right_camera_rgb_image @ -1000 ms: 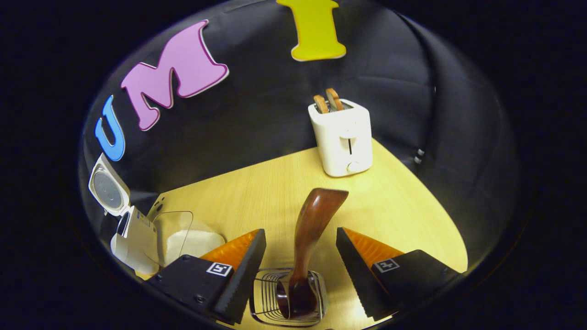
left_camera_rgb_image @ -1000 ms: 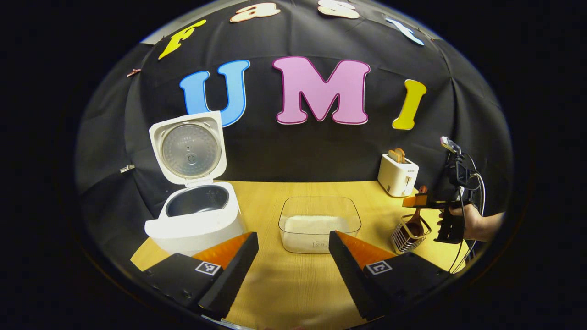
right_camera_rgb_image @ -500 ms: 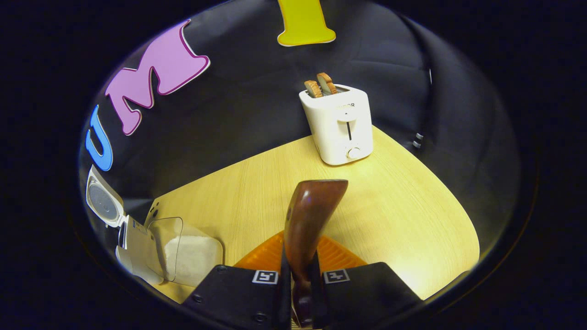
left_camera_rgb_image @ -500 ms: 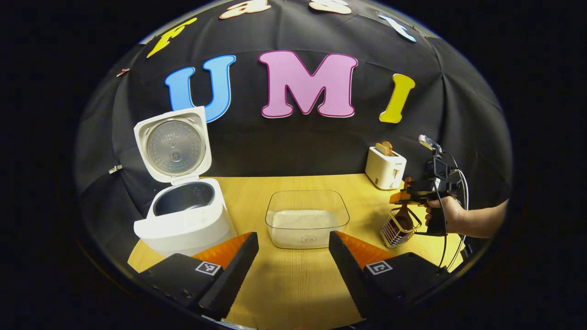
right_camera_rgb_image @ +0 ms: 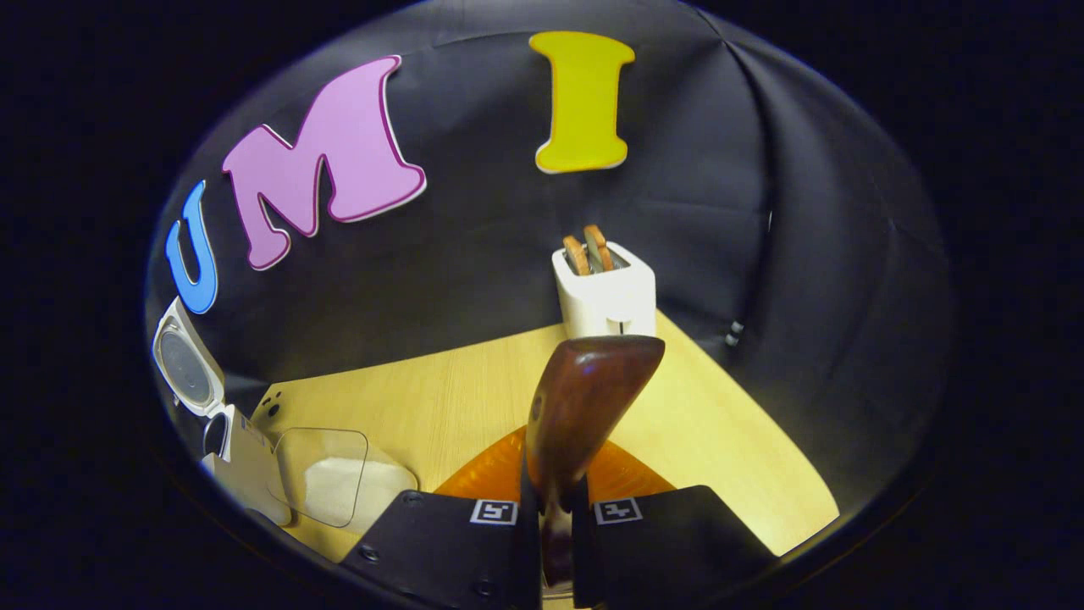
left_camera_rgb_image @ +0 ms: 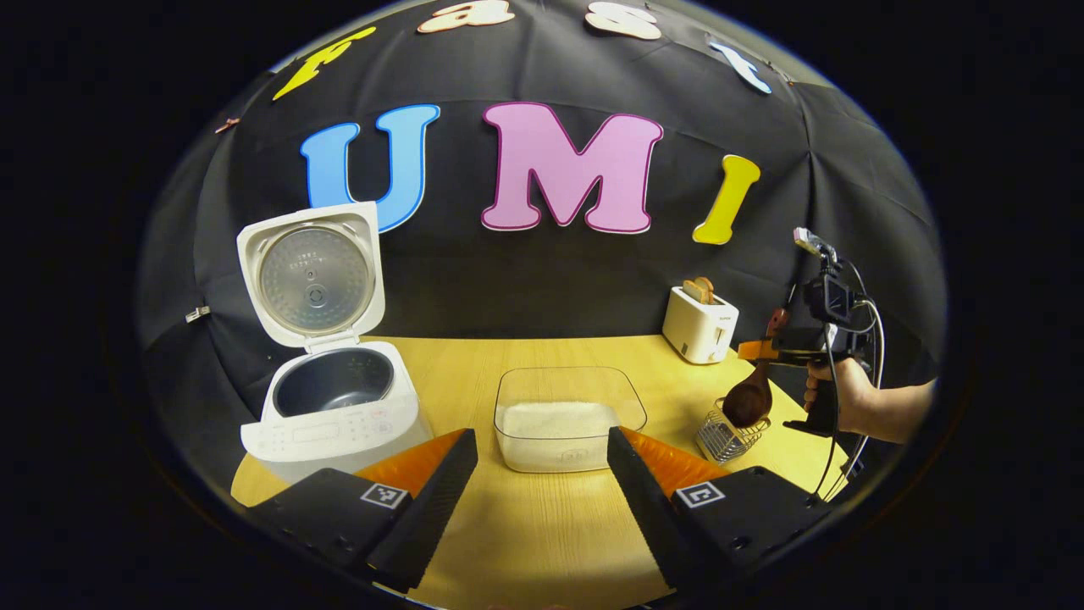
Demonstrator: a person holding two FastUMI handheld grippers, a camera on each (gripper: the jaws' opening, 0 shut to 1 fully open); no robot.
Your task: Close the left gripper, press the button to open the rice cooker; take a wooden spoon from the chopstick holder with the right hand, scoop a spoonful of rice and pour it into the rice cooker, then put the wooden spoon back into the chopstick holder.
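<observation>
Across the wooden desk (left_camera_rgb_image: 542,525): rice cooker (left_camera_rgb_image: 334,407) lid-up at left, clear rice tub (left_camera_rgb_image: 567,415) mid-desk, wire chopstick holder (left_camera_rgb_image: 727,436) at right. Right claw (right_camera_rgb_image: 555,508) clamped hard on the wooden spoon (right_camera_rgb_image: 584,407) handle, bowl barely above the holder; left claw (left_camera_rgb_image: 542,483) spread wide, holding nothing. Risks, probably: bowl snagging the wire rim and tipping the holder; smooth handle pivoting in the pinch and spilling rice mid-carry.

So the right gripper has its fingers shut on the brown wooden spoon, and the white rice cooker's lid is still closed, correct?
Not quite. The white rice cooker has its lid standing open, with the dark inner pot exposed, as the left gripper view shows. The rest holds: the right gripper has its fingers shut on the brown wooden spoon.
</observation>
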